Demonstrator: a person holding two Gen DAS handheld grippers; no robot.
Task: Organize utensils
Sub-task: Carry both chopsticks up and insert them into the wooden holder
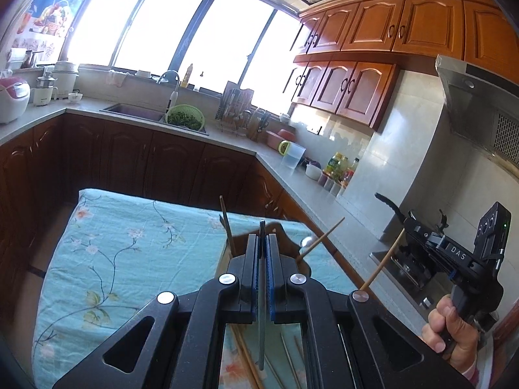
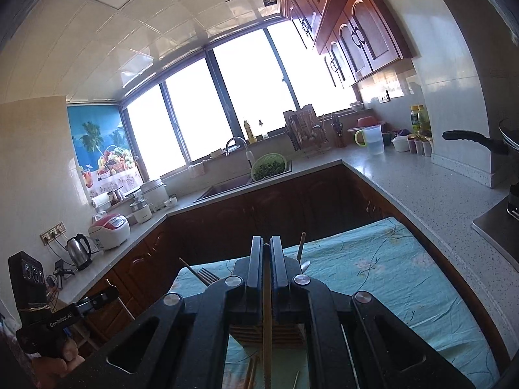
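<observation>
My left gripper (image 1: 262, 238) is shut on a thin grey metal utensil handle (image 1: 261, 324) that runs down between the pads. It is held above a wooden utensil holder (image 1: 288, 240) with chopsticks (image 1: 227, 220) and a spoon sticking up. My right gripper (image 2: 266, 249) is shut on a wooden chopstick (image 2: 267, 334), above the slatted wooden holder (image 2: 279, 337). A fork (image 2: 207, 274) and another chopstick (image 2: 301, 246) rise from it. Loose chopsticks (image 1: 249, 356) lie on the floral cloth below. The right gripper also shows in the left wrist view (image 1: 402, 233), holding its chopstick.
The blue floral cloth (image 1: 129, 243) covers the table. A grey counter (image 2: 421, 191) wraps around with a sink (image 1: 136, 110), a green colander (image 1: 185, 118), a jug (image 1: 292, 155), bottles (image 1: 340, 168) and a stove pan (image 2: 473, 139). A rice cooker (image 2: 108, 230) and a kettle (image 2: 79, 249) stand left.
</observation>
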